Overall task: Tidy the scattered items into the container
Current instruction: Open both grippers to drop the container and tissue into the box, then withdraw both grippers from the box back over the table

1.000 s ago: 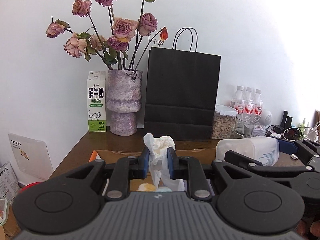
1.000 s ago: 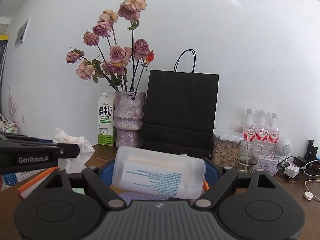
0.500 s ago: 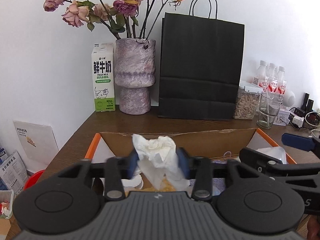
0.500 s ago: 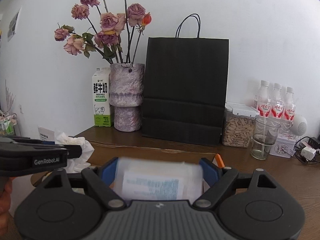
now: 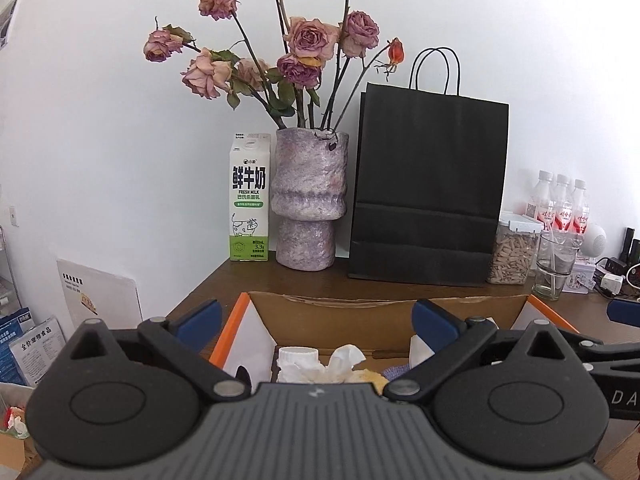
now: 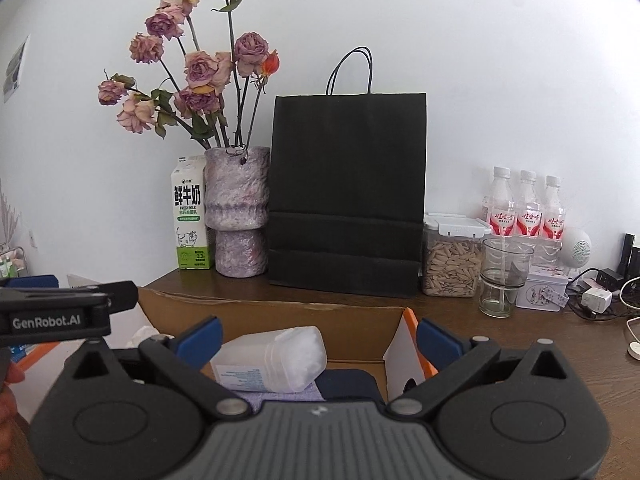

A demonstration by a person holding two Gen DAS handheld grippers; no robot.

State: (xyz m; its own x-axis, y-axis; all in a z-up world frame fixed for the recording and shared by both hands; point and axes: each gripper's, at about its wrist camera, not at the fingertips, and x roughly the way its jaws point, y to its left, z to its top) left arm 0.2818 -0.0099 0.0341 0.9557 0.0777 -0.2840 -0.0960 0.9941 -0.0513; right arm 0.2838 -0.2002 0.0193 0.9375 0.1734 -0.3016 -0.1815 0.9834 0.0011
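A cardboard box (image 5: 360,316) with orange flaps sits just ahead of both grippers. My left gripper (image 5: 316,320) hovers over it, jaws opening wide with nothing between the blue pads. The crumpled white tissue (image 5: 340,364) lies loose in the box below, beside a white capped item (image 5: 298,356). My right gripper (image 6: 319,339) is also opening above the box (image 6: 280,320). The translucent plastic bottle (image 6: 272,358) lies on its side inside, below and apart from the pads. The left gripper's (image 6: 56,312) body shows at the left in the right wrist view.
Behind the box on the brown table stand a black paper bag (image 5: 430,184), a purple vase of dried roses (image 5: 308,200) and a milk carton (image 5: 249,200). A seed jar (image 6: 452,260), a glass (image 6: 504,280), three bottles (image 6: 526,208) and cables (image 6: 600,300) fill the right.
The left gripper opened and the tissue fell into the box. The right gripper spread wider and the bottle dropped from its jaws into the box. Both grippers sank slightly.
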